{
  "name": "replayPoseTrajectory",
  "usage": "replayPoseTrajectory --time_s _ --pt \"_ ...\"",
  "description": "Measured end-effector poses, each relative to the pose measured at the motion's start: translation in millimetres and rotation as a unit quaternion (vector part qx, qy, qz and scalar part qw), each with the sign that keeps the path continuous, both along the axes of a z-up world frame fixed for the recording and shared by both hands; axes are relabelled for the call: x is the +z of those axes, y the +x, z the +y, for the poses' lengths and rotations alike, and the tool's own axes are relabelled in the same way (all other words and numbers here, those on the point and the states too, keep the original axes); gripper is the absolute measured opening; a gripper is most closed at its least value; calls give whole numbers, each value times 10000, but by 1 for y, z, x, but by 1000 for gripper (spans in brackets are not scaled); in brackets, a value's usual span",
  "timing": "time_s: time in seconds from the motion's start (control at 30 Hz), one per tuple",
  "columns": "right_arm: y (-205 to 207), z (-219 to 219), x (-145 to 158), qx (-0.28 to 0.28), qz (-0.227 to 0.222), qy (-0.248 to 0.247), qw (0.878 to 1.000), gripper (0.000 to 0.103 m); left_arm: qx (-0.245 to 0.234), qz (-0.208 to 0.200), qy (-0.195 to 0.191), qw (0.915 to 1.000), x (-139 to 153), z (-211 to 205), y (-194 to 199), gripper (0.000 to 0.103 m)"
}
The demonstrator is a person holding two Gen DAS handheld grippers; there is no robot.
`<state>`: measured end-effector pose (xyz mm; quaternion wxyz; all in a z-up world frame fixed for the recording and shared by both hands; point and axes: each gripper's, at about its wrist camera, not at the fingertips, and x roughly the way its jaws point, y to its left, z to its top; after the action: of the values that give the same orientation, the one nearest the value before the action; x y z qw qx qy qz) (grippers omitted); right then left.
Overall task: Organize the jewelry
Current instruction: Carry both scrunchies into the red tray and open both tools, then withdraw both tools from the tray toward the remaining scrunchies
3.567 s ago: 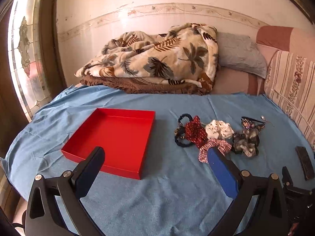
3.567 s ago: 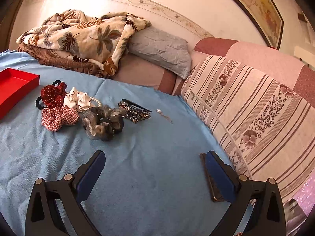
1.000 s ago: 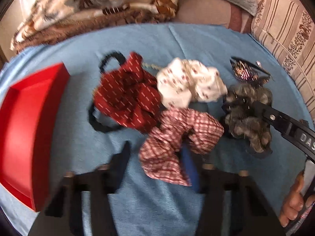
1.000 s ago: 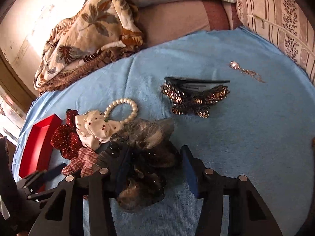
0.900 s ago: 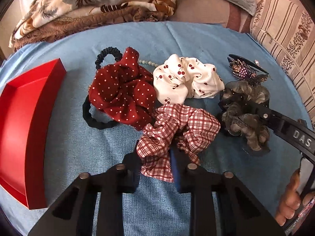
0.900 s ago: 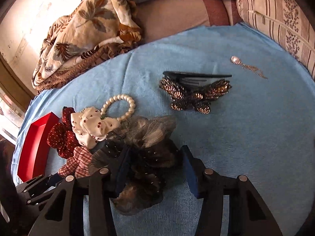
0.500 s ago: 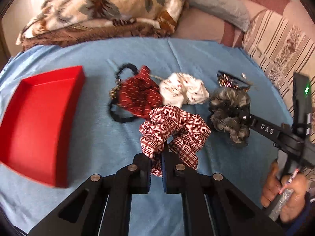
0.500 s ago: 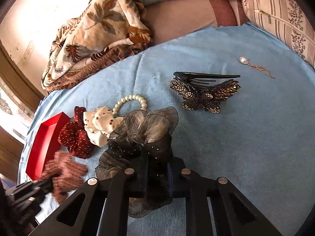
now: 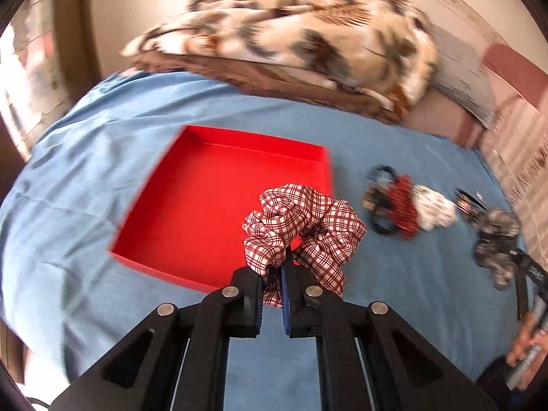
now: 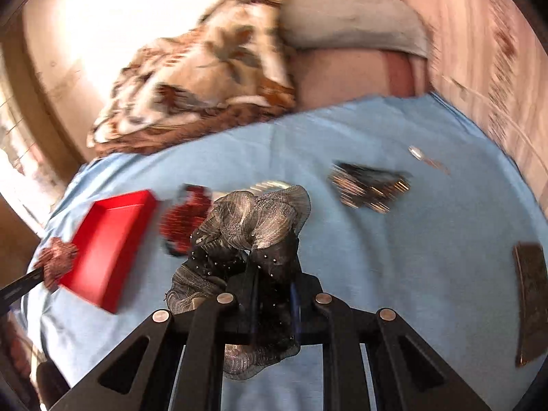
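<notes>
In the left wrist view the left gripper (image 9: 274, 279) is rising from the bottom centre of the frame, its black fingers (image 9: 247, 291) pinching a fold of the red-and-white checked fabric scrunchie (image 9: 303, 227) with almost no gap between them; the scrunchie is hanging in front of the lower right corner of the shallow square red cardboard tray (image 9: 191, 157), which is sitting on the light blue bed sheet (image 9: 85, 178) in the middle of the frame. To the right, the dark red dotted scrunchie (image 9: 402, 207) is lying on the sheet with the white printed scrunchie (image 9: 435, 207) just beside it, well apart from the tray. At the far right edge the right gripper (image 9: 513, 257) is showing with grey fabric bunched at its tip. In the right wrist view the right gripper (image 10: 272, 291) is filling the bottom centre, its fingers (image 10: 308, 294) clamped narrowly on the grey and black sheer scrunchie (image 10: 250, 229), which is billowing up above them. Right of centre the dark beaded butterfly hair clip (image 10: 370, 185) is lying on the sheet, with a small silver pendant (image 10: 419, 154) near it toward the upper right. A leaf-patterned cream and brown blanket (image 9: 291, 37) is lying piled along the top of the frame.
</notes>
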<state>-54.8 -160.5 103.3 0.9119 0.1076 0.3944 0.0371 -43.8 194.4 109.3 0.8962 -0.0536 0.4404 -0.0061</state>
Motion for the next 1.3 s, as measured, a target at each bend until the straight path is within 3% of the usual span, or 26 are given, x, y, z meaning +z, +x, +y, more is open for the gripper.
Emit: replayPoseTrajectory --time_s 0.2,0.43,0.53,0.73,0.87,1.0,1.1,1.13,1.3 --pt "41 96 23 987 122 434 9941 16 220 37 142 9997 -4 54 40 8" --pt "115 201 -3 1519 555 445 9858 16 342 416 -157 9984 -37 89 122 8" --pt "152 231 -27 1553 841 454 9832 16 396 530 -79 9978 -53 99 146 9" --pt "194 260 -64 1498 1187 432 9806 17 516 689 -5 9963 -77 113 176 9" --pt "207 275 -80 1551 1297 428 9784 19 525 602 -135 9967 -78 117 179 21" --pt "208 284 -83 1556 1253 291 9794 29 447 495 -186 9976 -72 116 175 38" --pt "207 287 -80 1558 1164 128 9808 50 406 364 -234 9982 -62 114 167 48" --pt "206 287 -77 1555 1122 117 9814 53 411 296 -210 9985 -58 114 163 50" --pt "194 280 -60 1565 1007 18 9825 55 532 55 -30 9986 -36 116 147 53"
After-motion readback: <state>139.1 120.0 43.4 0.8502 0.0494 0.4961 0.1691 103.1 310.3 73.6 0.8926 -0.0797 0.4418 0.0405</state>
